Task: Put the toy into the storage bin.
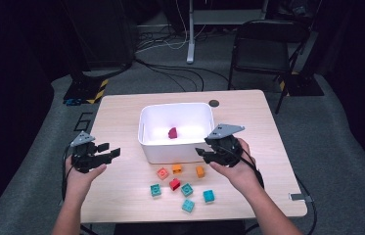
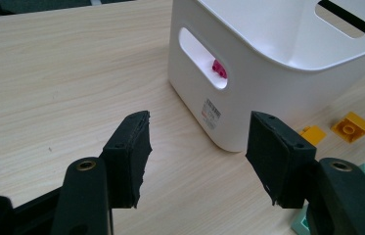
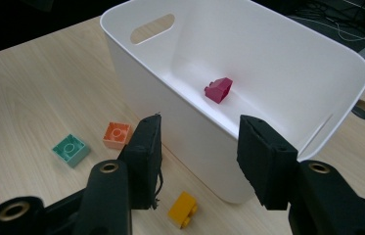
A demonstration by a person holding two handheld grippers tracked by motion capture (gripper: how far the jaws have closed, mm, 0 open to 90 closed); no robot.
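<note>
While right gripper [image 1: 205, 152] is held open, empty, at bin [image 1: 156, 154] rim, magenta brick [image 1: 172, 133] is seen inside; left gripper [image 1: 107, 152] open, empty.

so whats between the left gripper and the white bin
Nothing: in the high view, bare tabletop separates the left gripper from the white bin. The left gripper view shows the same empty wood.

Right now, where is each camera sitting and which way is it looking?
High view: above the person's side, looking forward and down at the pale wooden table; both forearms show.
Left gripper view: rides the left hand-held gripper, facing the white plastic bin; its open jaws show.
Right gripper view: rides the right hand-held gripper, looking into the bin; empty jaws show.
All share the small magenta toy brick.
</note>
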